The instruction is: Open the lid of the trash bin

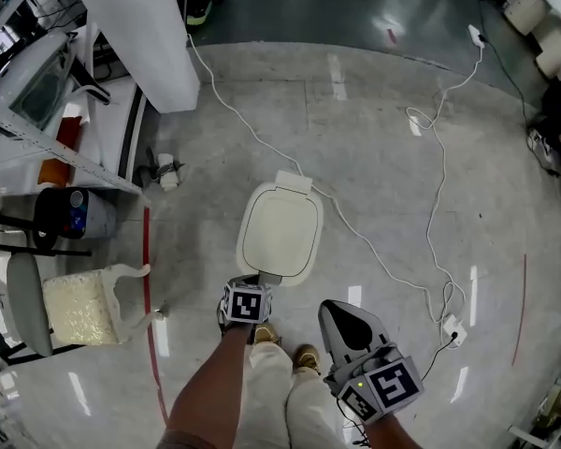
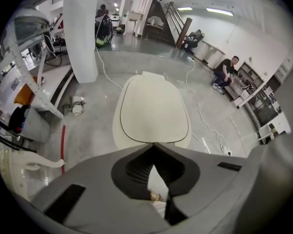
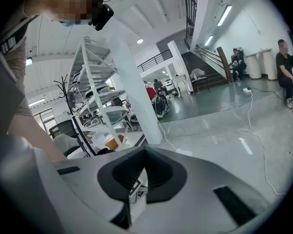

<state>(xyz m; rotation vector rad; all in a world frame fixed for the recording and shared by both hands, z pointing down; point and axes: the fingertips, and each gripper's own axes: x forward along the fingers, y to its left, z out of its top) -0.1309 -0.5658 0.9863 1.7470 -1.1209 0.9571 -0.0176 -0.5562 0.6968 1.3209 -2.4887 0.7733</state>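
The trash bin (image 1: 280, 243) stands on the grey floor (image 1: 383, 138) just ahead of my shoes (image 1: 266, 333), and its cream lid (image 2: 154, 111) lies flat and closed. Nearest to me, the right gripper (image 1: 329, 307) hangs beside my right leg, well apart from the bin. Its jaws are pressed together at the tips with nothing gripped (through the hollow behind the tips its own view shows only the marker cube (image 3: 136, 191) of my other gripper). The left gripper (image 1: 267, 278) points at the near edge of the lid. Its jaws also meet at the tips and hold nothing, and my trouser and a shoe show in the gap behind them. I cannot tell whether those tips rest on the lid or sit just above it. To the left of the bin a red line (image 1: 148, 279) runs along the floor, and beyond that line is a bag (image 1: 75, 309) of pale material. At the far side of the lid is the hinge block (image 1: 294, 181). A white cable (image 1: 252, 134) passes just behind it, trailing up toward the white pillar (image 1: 145, 36) one way and off to a plug (image 1: 453, 330) on my right the other way. A metal rack (image 1: 37, 124) stands left of the pillar. Farthest off, a person (image 2: 227, 72) sits by the wall.
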